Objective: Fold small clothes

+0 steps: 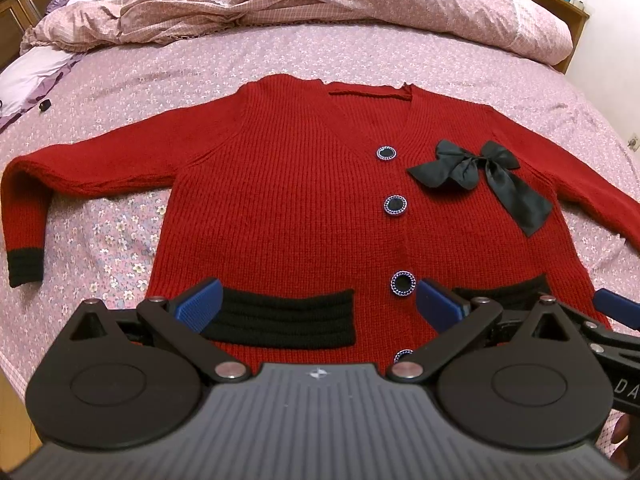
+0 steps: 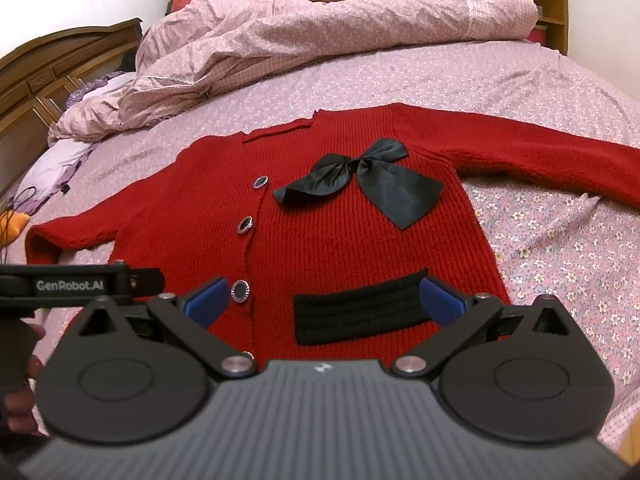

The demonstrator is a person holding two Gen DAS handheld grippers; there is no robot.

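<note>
A small red knit cardigan [image 1: 288, 208] [image 2: 340, 236] lies flat on the bed, front up, sleeves spread out to both sides. It has a black satin bow [image 1: 476, 168] [image 2: 360, 176], dark round buttons [image 1: 395, 205] [image 2: 245, 224] and black pocket bands [image 1: 280, 318] [image 2: 360, 314]. My left gripper [image 1: 318, 306] hovers open over the hem, above the left pocket band. My right gripper [image 2: 326, 300] is open too, over the right pocket band. Neither holds anything. The left gripper's body [image 2: 80, 284] shows at the left edge of the right wrist view.
The bed sheet [image 1: 120, 92] [image 2: 560, 240] is pink with small flowers. A crumpled pink duvet [image 1: 320, 4] [image 2: 320, 32] lies heaped behind the cardigan. A white pillow [image 1: 32, 72] sits at far left. A wooden headboard [image 2: 48, 76] stands beyond it.
</note>
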